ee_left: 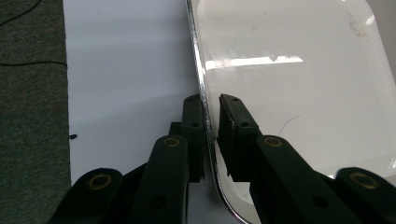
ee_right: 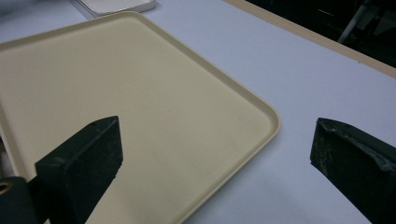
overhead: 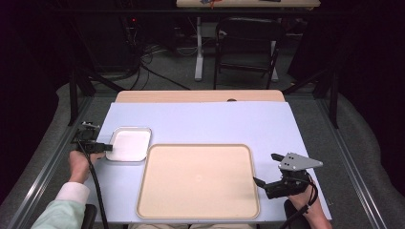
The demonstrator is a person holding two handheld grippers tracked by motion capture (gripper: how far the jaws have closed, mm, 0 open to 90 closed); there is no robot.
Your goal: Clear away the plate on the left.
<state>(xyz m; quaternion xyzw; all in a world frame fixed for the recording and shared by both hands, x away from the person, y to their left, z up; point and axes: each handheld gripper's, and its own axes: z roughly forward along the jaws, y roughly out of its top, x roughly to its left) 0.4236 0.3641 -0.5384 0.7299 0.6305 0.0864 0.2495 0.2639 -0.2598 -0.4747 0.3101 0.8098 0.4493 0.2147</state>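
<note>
A small shiny metal tray [overhead: 129,144] with a white inside lies at the left of the table. My left gripper [overhead: 109,148] reaches it from the left. In the left gripper view its jaws stand nearly together astride the tray's chrome rim [ee_left: 201,84], one pad outside and one inside, so my left gripper [ee_left: 211,100] is shut on the rim. A large beige tray [overhead: 198,181] lies bare in the middle front. My right gripper [overhead: 264,168] hovers by its right edge, jaws wide apart. Between them my right gripper [ee_right: 217,135] frames the beige tray's corner [ee_right: 273,123] with nothing held.
The table wears a pale lavender cover [overhead: 215,124] with a wooden strip [overhead: 200,96] along the back edge. A dark folding chair [overhead: 246,47] and cables stand on the floor beyond. Black frame posts [overhead: 72,102] flank the table. The small tray [ee_right: 116,5] almost touches the beige tray's far-left corner.
</note>
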